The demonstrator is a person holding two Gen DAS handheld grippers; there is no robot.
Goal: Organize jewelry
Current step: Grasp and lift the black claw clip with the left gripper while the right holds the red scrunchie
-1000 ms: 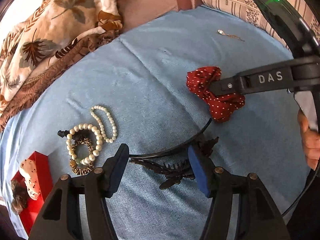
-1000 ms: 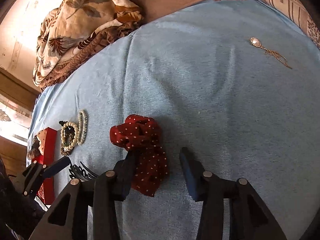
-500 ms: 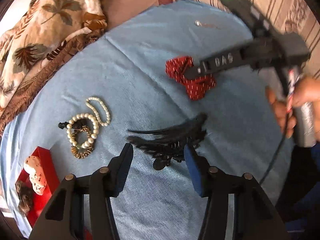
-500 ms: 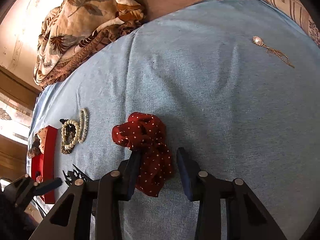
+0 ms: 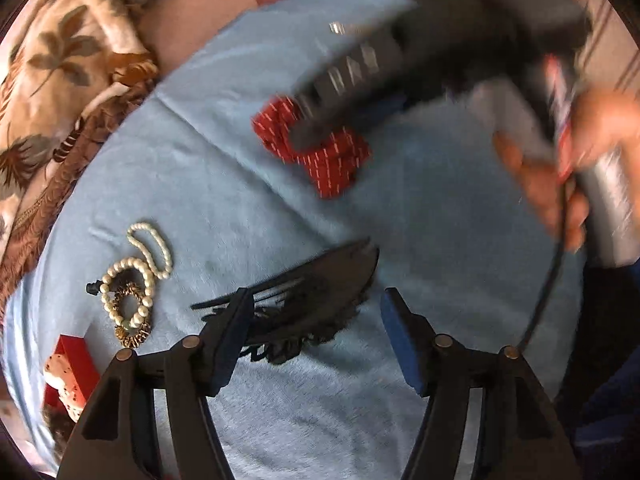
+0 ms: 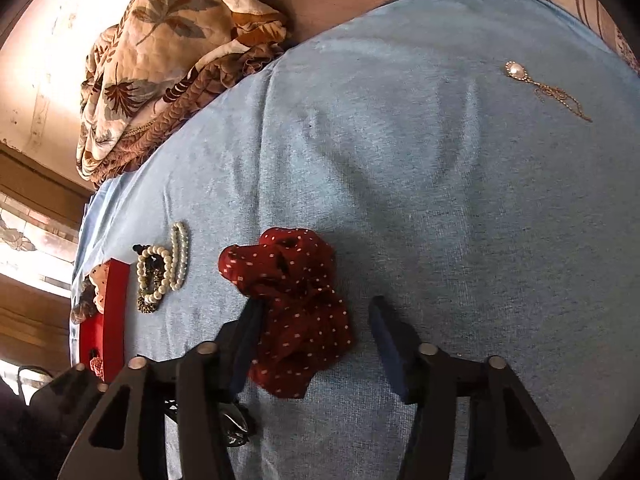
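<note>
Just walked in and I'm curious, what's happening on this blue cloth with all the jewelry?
A person is sorting accessories on a blue cloth, a claw in each hand. The right claw is opening around a red polka-dot scrunchie; the left claw is opening over a black hair clip. Pearl bracelets lie beside a red box, and a pendant necklace lies apart.

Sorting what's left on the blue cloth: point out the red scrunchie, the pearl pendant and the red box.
red scrunchie (image 6: 296, 312), right wrist view, on its polka-dot fabric.
pearl pendant (image 6: 515, 69), right wrist view, on the pearl head.
red box (image 6: 110, 312), right wrist view, on its side wall.
</note>
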